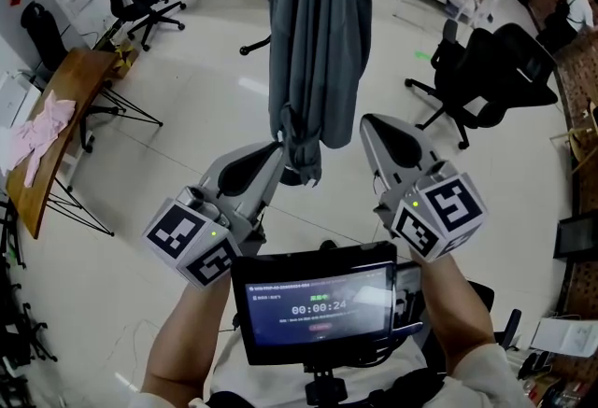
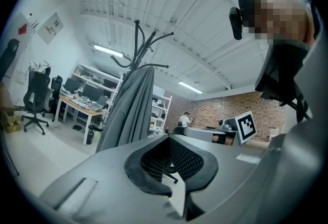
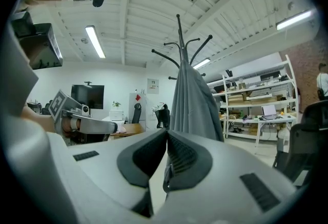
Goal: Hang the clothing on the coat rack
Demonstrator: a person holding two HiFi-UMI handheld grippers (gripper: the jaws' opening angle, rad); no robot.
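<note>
Left claw: our left claw [image 1: 272,152] was pinched fully together with nothing in it, pointing roughly level at the rack from the near left.
Right claw: same deal for the right claw [image 1: 370,122]. It was closed tight, empty, and aimed at the rack from the near right.
Clothing: the grey clothing [image 1: 318,42] hung straight down off the coat rack [image 2: 139,43], just beyond both tips. Its bunched hem sat low between them, and we couldn't tell if the left tip brushed it.
Step in hand: we reckoned the hang was basically done for this piece, so it was more of a check-and-back-off moment.
Doing it well: we figured any fix should be a light nudge up near the hooks, not a tug at the hem. Pulling low looked likely to slide the cloth off or rock the stand.
Watch out: the head view cut off the top of the rack, so how the cloth sat on the hooks had to be read from the gripper views.
Maybe next: a pink cloth [image 1: 37,131] lay on the wooden worktop [image 1: 82,70] at the far left, well apart from us. The claws would've needed opening before any reach.
</note>
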